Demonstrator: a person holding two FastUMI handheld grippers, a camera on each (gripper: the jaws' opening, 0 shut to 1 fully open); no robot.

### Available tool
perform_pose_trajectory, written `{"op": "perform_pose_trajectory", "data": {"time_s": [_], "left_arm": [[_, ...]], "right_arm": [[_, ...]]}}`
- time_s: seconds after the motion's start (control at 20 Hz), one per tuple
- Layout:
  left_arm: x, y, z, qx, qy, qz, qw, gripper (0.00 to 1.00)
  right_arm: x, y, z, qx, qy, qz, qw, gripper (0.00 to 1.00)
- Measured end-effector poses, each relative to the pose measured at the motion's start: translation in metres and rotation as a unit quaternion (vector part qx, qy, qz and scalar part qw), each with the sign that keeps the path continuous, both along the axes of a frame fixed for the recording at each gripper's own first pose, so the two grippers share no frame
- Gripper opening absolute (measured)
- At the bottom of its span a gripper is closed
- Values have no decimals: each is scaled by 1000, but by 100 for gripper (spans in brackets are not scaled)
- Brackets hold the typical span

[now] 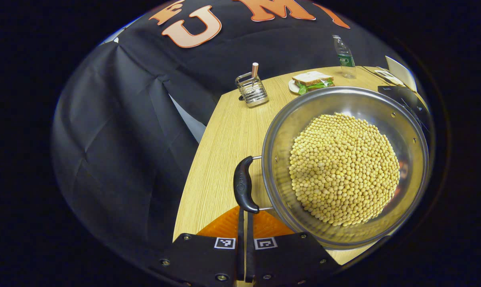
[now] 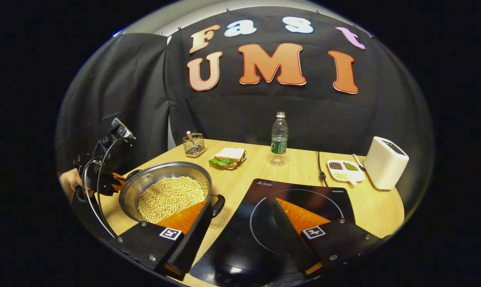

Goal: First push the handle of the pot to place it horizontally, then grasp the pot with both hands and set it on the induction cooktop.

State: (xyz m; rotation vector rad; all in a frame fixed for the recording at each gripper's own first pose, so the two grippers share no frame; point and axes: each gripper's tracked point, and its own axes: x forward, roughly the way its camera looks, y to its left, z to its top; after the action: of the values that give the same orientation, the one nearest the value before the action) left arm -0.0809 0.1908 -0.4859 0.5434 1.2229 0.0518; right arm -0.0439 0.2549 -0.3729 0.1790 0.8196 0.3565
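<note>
The pot (image 1: 346, 167) is a round, shiny steel vessel with 2 black side handles, sitting on the pale wooden tabletop (image 1: 220, 151). In the left gripper view it takes up the right half of the frame; in the right gripper view it sits at lower left, just left of the induction cooktop (image 2: 288, 207) — a flat black slab with a thin ring printed on it, lying at lower centre.

Inside the pot lies a heap of yellow soybeans (image 1: 344, 169), mounded toward one side so that bare metal shows on the other.

The left hand-held gripper (image 1: 245, 223) at the bottom of its own view has its fingers drawn together, almost touching, their tips right at the lower end of the near pot handle (image 1: 243, 185); whether they pinch the handle I cannot tell. The right hand-held gripper (image 2: 240, 207) stands wide apart, one finger in front of the pot's other handle (image 2: 218, 203), the other over the cooktop.

Further back, in the right gripper view: a wire basket (image 2: 194, 145) holding a stick-like item, a sandwich (image 2: 228, 156) on a small plate, a water bottle (image 2: 279, 137), a white toaster (image 2: 385, 162) at right, and a divided white tray (image 2: 345, 170) with dark red, green and pale grains in separate compartments.
</note>
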Motion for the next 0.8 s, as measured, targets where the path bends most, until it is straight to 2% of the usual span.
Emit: {"op": "perform_pose_trajectory", "data": {"time_s": [0.25,0.3,0.35,0.65,0.75,0.8], "left_arm": [[15,7,-9,-1,-18,-8,1000,3],[19,8,-9,1,-22,-8,1000,3],[23,11,-11,3,-26,-7,1000,3],[30,19,-3,-7,-45,-16,999,3],[34,20,8,-30,-59,-4,998,4],[35,20,16,-47,-66,6,997,7]], "right_arm": [[-1,27,-16,18,33,3,999,94],[-3,32,-18,26,44,3,999,97],[-3,37,-21,31,53,2,998,94],[-7,53,-33,36,76,8,996,94],[-6,59,-33,39,81,6,996,94],[-5,62,-35,42,84,5,996,94]]}}
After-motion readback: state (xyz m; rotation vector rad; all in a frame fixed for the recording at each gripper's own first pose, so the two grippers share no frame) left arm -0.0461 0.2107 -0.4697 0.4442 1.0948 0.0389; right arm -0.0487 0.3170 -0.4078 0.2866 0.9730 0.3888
